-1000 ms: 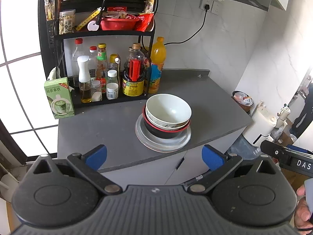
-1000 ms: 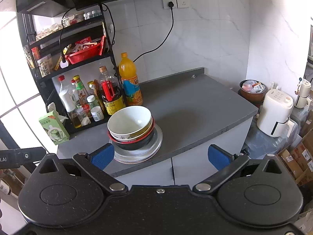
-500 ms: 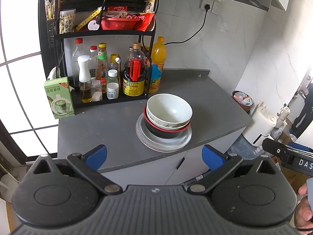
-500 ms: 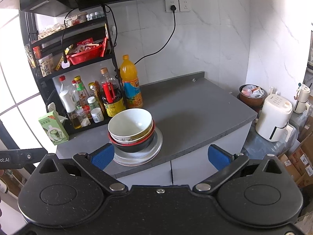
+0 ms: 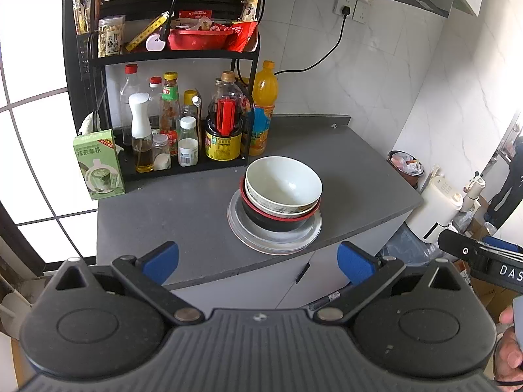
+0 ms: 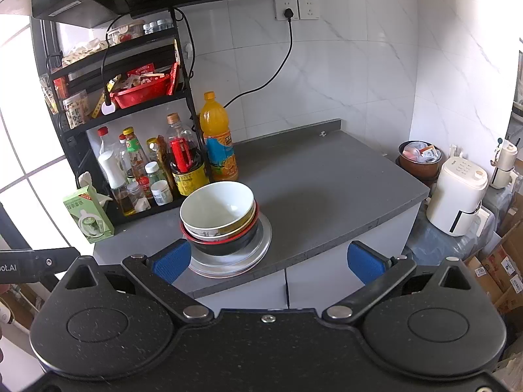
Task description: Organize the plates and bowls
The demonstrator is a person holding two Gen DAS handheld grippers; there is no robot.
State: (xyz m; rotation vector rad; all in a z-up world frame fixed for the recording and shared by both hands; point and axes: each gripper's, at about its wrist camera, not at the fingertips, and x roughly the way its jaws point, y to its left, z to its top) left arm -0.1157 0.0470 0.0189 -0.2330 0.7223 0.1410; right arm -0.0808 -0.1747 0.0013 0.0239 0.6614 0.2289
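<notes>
The task appeared complete or nearly so: a white ceramic bowl [image 5: 283, 181] sat nested in a patterned bowl, that in a black bowl with a red rim [image 5: 278, 220], all stacked on a round silver plate [image 5: 242, 230] at frame centre. No loose dishes showed elsewhere. The left gripper [image 5: 258, 259] and right gripper [image 6: 268, 258] both stood wide open, empty, short of the grey countertop [image 5: 170, 209]. A black condiment rack [image 5: 94, 65] occupied the upper left; white marble-pattern tiles [image 6: 359, 75] lined the walls
</notes>
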